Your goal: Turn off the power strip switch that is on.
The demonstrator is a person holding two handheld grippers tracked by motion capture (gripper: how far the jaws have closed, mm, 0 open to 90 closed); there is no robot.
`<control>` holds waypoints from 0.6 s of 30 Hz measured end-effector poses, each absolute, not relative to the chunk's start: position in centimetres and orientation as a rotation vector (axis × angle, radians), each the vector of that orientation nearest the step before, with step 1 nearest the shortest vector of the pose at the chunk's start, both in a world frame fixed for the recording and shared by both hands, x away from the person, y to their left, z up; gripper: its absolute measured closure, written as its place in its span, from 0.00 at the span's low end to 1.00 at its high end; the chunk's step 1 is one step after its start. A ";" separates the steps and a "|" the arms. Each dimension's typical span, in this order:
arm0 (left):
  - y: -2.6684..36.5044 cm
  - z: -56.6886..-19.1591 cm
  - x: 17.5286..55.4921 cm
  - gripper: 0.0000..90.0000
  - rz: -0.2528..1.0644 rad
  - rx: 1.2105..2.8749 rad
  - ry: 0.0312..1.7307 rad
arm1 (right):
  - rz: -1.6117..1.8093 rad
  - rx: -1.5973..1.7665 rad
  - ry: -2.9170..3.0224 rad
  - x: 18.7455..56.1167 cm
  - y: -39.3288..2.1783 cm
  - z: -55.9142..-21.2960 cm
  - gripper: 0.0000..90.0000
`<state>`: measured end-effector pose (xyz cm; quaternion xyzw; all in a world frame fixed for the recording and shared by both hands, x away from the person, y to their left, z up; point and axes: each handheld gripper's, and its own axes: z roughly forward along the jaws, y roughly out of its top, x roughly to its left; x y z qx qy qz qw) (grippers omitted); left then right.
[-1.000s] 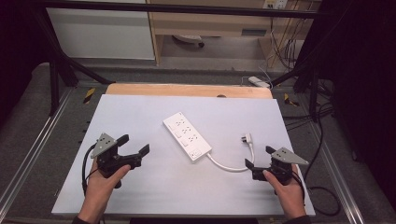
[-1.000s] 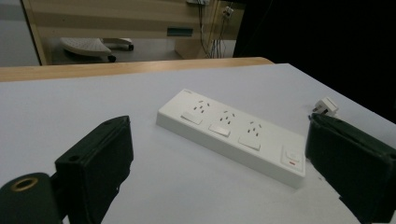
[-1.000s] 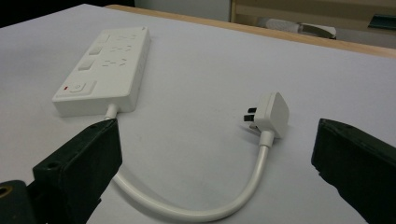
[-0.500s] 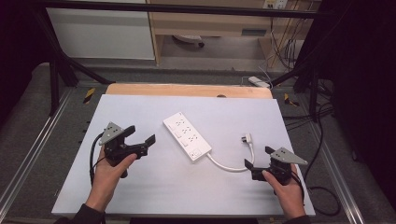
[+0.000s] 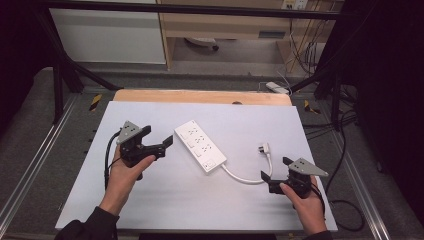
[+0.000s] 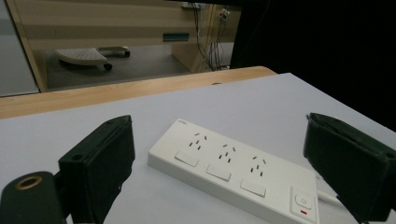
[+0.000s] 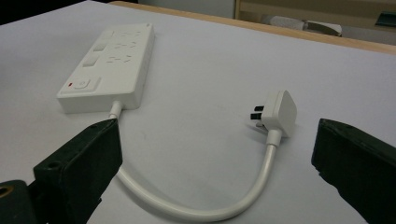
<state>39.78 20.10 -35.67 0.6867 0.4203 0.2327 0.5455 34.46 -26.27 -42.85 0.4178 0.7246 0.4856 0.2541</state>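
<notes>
While wide apart, fingers (image 6: 98, 172) empty.

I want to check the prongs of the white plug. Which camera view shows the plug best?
The right gripper view: the plug lies close between the open jaws, with its dark prongs visible. In the high view the plug is small, beyond the right gripper, and its prongs cannot be made out. The left gripper view looks at the power strip.

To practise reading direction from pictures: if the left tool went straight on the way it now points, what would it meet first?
Most likely the white power strip: it lies directly ahead between the open left tool's jaws, with bare table between them. Depth is uncertain.
</notes>
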 end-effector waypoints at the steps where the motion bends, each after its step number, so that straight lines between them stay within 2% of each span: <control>1: 20.0 -35.8 40.0 0.10 0.551 1.628 1.001 | 1.317 1.132 1.972 34.5 -26.3 -42.9 0.03; 18: 19.7 -36.0 41.0 0.19 0.562 1.613 1.026 | 1.314 1.123 1.986 34.5 -26.1 -42.9 0.03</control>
